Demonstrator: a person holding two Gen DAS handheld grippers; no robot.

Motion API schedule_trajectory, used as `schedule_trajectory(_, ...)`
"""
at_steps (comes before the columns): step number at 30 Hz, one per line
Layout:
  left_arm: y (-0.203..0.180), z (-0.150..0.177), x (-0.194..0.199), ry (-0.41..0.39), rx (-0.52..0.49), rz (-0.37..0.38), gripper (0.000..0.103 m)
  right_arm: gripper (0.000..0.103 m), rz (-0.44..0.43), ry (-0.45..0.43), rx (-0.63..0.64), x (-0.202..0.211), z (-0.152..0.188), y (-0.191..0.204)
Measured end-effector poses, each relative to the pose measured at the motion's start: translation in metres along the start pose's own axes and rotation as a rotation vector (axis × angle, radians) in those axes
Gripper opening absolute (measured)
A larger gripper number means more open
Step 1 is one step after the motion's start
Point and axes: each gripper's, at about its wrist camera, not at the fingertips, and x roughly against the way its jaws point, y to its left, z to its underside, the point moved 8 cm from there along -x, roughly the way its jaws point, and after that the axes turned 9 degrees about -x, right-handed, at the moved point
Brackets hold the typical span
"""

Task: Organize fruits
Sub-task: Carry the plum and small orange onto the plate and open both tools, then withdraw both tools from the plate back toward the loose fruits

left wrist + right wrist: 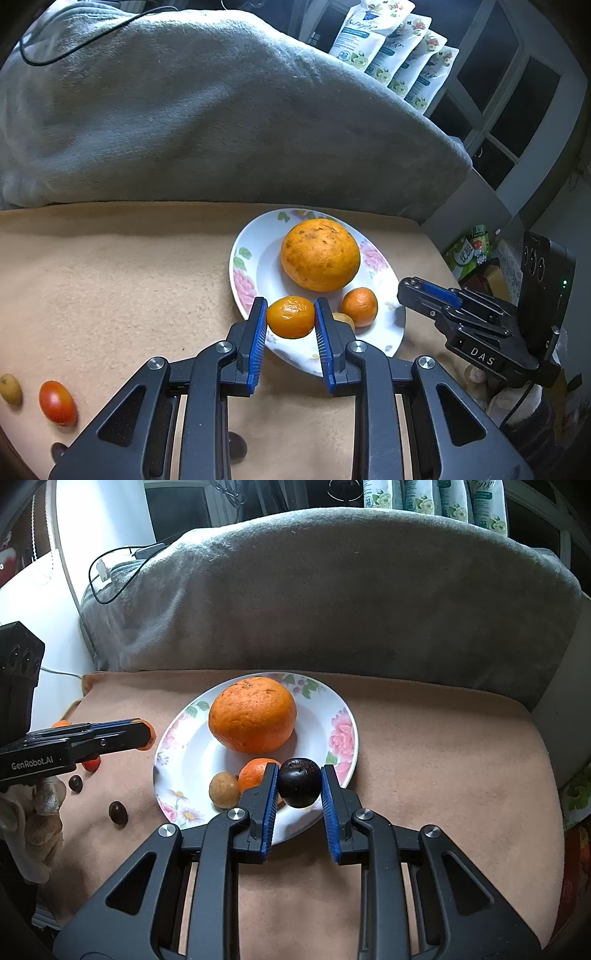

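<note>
Left gripper (290,317) clamps a kumquat; right gripper (299,784) perhaps a plum.

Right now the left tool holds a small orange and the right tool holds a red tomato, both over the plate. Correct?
Not quite. The right tool holds a dark plum-like fruit, as the right wrist view shows. The left tool does hold a small orange over the plate.
</note>
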Motion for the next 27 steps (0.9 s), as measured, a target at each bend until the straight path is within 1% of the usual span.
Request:
schedule_trajectory(6, -0.0005, -0.0018, -0.0049, 0.001, 0.010, 0.009, 0.026, 0.025, 0.000, 0.004, -0.001, -0.0001, -0.0006, 0.0006)
schedule_trajectory(8, -0.0008, -0.0027, -0.0041, -0.004, 0.007, 0.008, 0.038, 0.039, -0.001, -0.001, 0.000, 0.0005, -0.0007, 0.0013)
schedule_trajectory(9, -0.0009, -0.0031, -0.0035, -0.006, 0.006, 0.007, 0.039, 0.054, 0.001, -0.011, 0.001, 0.0019, -0.0015, 0.0020)
schedule_trajectory(10, -0.0011, -0.0034, -0.0030, -0.007, 0.003, 0.005, 0.039, 0.059, 0.000, -0.018, 0.002, 0.0029, -0.0016, 0.0021)
schedule_trajectory(12, -0.0007, -0.0041, -0.0029, -0.008, 0.002, 0.000, 0.041, 0.059, -0.005, -0.022, 0.004, 0.0046, -0.0026, 0.0035)
schedule_trajectory(14, 0.0002, -0.0044, -0.0024, -0.009, 0.006, -0.001, 0.050, 0.059, -0.001, -0.024, 0.007, 0.0048, -0.0032, 0.0041)
schedule_trajectory(15, 0.0003, -0.0045, -0.0017, -0.011, 0.006, -0.002, 0.052, 0.060, 0.000, -0.024, 0.009, 0.0049, -0.0029, 0.0043)
schedule_trajectory(16, 0.0006, -0.0043, -0.0012, -0.012, 0.005, -0.002, 0.058, 0.067, 0.002, -0.024, 0.011, 0.0049, -0.0028, 0.0048)
schedule_trajectory(17, 0.0004, -0.0044, -0.0004, -0.012, 0.004, -0.006, 0.067, 0.071, 0.004, -0.027, 0.014, 0.0052, -0.0023, 0.0053)
schedule_trajectory(18, 0.0004, -0.0047, 0.0003, -0.014, 0.005, -0.009, 0.070, 0.077, 0.005, -0.028, 0.017, 0.0056, -0.0019, 0.0051)
schedule_trajectory(19, 0.0004, -0.0050, 0.0015, -0.019, 0.006, -0.011, 0.071, 0.084, 0.009, -0.031, 0.021, 0.0061, -0.0017, 0.0056)
schedule_trajectory(20, 0.0000, -0.0053, 0.0023, -0.021, 0.003, -0.014, 0.073, 0.086, 0.012, -0.037, 0.024, 0.0071, -0.0016, 0.0058)
schedule_trajectory(21, 0.0000, -0.0055, 0.0028, -0.022, 0.002, -0.018, 0.076, 0.090, 0.015, -0.039, 0.025, 0.0077, -0.0015, 0.0058)
schedule_trajectory(22, 0.0009, -0.0057, 0.0035, -0.023, 0.004, -0.028, 0.081, 0.091, 0.016, -0.040, 0.027, 0.0081, -0.0015, 0.0061)
schedule_trajectory(27, 0.0032, -0.0045, 0.0043, -0.011, 0.013, -0.048, 0.081, 0.091, 0.021, -0.033, 0.039, 0.0089, 0.0004, 0.0089)
